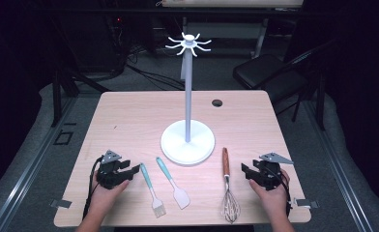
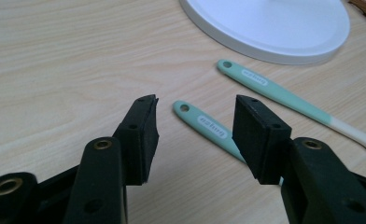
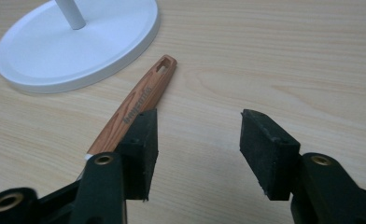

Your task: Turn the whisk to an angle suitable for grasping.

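Both mint-green handles, the brush's (image 2: 209,127) and the spatula's (image 2: 274,91), bear a white label reading "ozbug".

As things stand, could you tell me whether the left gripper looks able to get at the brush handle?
Probably yes. The left gripper is open, its fingers apart, and the brush handle lies flat on the table just ahead between them, with nothing across it.

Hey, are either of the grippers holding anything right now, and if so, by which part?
Nothing is held. The left gripper is open, its fingers on either side of the brush handle without pressing it. The right gripper is open beside the whisk handle.
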`<state>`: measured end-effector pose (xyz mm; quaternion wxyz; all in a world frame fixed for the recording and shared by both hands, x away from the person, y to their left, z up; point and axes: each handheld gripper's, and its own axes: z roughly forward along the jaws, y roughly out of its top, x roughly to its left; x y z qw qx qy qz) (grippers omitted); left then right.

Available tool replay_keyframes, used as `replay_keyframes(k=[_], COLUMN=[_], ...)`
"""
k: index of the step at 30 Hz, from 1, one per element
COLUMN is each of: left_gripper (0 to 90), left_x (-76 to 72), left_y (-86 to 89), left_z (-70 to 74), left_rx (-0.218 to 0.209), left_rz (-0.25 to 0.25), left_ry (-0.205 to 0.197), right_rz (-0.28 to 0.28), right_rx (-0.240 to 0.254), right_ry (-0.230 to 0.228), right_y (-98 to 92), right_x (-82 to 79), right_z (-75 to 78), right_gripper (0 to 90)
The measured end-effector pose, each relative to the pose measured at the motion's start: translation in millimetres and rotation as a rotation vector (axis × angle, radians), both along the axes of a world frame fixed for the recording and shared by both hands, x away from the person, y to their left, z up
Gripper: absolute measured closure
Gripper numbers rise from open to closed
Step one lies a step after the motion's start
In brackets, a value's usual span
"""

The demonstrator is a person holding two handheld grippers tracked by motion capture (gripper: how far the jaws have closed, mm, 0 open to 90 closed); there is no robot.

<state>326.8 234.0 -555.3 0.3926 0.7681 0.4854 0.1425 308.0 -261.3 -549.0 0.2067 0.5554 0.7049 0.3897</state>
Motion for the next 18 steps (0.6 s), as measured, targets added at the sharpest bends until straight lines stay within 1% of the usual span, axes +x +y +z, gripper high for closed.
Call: replay_keyframes(k=[1, 2, 3, 4, 5, 8, 9, 10, 12, 13, 14, 15, 18], left_gripper=[50.2, 50.2, 50.2, 50.0, 49.7, 48.0, 47.9, 47.7, 47.2, 47.1, 47.1, 47.2, 47.5], left_x=[-0.3, -0.8, -1.5, -2.4, -3.1, -4.0, -4.0, -4.0, -4.3, -4.8, -5.1, -5.4, -5.8], left_y=[1.4, 2.7, 4.1, 5.2, 6.4, 10.1, 10.1, 13.6, 15.7, 16.9, 17.6, 18.0, 18.5], left_z=[0.6, 1.3, 2.0, 2.9, 3.5, 5.0, 5.0, 5.8, 6.3, 6.7, 6.7, 6.8, 6.9], left_rx=[0.001, 0.0, 0.003, 0.003, -0.003, -0.025, -0.025, -0.056, -0.076, -0.078, -0.08, -0.081, -0.085], left_rz=[0.015, 0.024, 0.03, 0.038, 0.043, 0.052, 0.052, 0.061, 0.07, 0.069, 0.066, 0.065, 0.058], left_ry=[-0.005, -0.016, -0.031, -0.038, -0.042, -0.042, -0.042, -0.041, -0.044, -0.043, -0.045, -0.045, -0.041], right_rz=[0.0, 0.003, 0.004, 0.006, 0.012, 0.028, 0.028, 0.034, 0.039, 0.045, 0.062, 0.068, 0.075], right_rx=[0.015, 0.014, 0.008, -0.017, -0.008, -0.012, -0.012, -0.016, -0.006, 0.013, 0.04, 0.052, 0.052], right_ry=[0.004, 0.005, -0.004, 0.003, -0.002, 0.001, 0.001, 0.011, 0.023, 0.038, 0.042, 0.049, 0.06], right_y=[0.3, 0.9, 2.2, 2.8, 4.7, 9.7, 9.7, 11.8, 13.6, 14.6, 15.5, 17.0, 20.6], right_x=[0.4, 1.0, 1.6, 1.6, 2.2, 3.6, 3.6, 4.5, 4.8, 5.1, 5.5, 5.6, 6.6], right_z=[-0.3, -0.7, -1.3, -0.7, -1.3, -1.9, -1.9, -1.9, -1.2, -0.4, 0.2, 0.9, 1.3], right_gripper=[44.5, 44.3, 43.5, 42.5, 41.9, 41.0, 41.0, 40.9, 41.1, 41.1, 41.4, 42.8, 44.7])
